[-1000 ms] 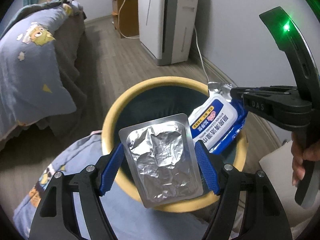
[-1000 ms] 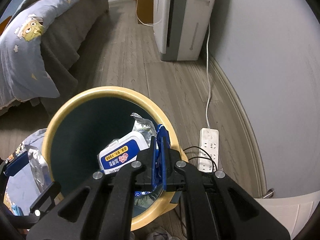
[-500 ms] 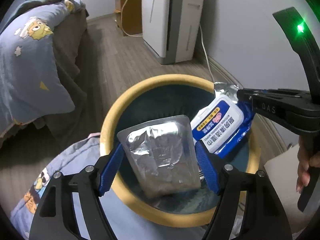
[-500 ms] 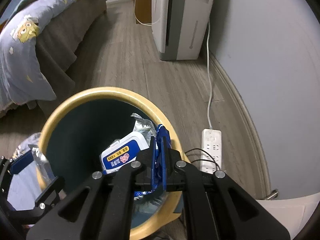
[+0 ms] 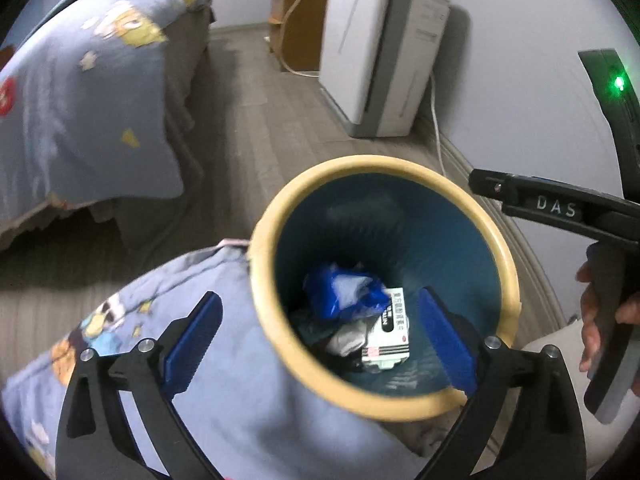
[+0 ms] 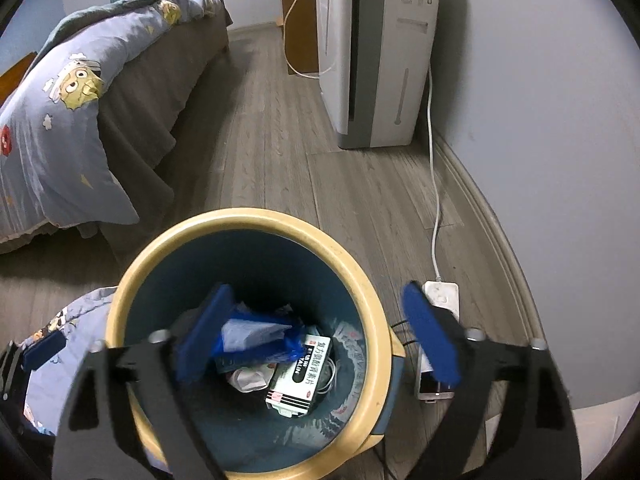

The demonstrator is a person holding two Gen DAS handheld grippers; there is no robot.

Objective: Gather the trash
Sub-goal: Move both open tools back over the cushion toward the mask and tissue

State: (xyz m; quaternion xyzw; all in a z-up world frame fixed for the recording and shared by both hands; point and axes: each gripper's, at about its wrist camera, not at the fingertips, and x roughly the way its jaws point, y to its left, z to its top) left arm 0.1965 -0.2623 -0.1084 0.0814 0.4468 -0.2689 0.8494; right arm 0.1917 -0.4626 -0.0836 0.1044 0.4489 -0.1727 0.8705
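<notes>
A round trash bin with a yellow rim [image 5: 496, 232] [image 6: 372, 292] and dark blue inside stands on the floor. At its bottom lie a blue wet-wipes pack [image 5: 344, 292] [image 6: 260, 336], a white medicine box [image 5: 390, 332] [image 6: 298, 380] and crumpled silver and white wrappers [image 5: 348, 334]. My left gripper [image 5: 320, 332] is open and empty over the bin. My right gripper [image 6: 316, 336] is open and empty above the bin mouth; it also shows from the side in the left wrist view [image 5: 540, 208].
A bed with a blue cartoon quilt [image 6: 60, 120] is at the left; a quilt corner [image 5: 180, 360] lies against the bin. A white air purifier [image 6: 372, 52] stands by the wall. A white power strip [image 6: 442, 294] and cable lie on the floor right of the bin.
Both grippers opened. The silver foil pack left my left gripper and the wet-wipes pack left my right gripper; both now lie in the bin.
</notes>
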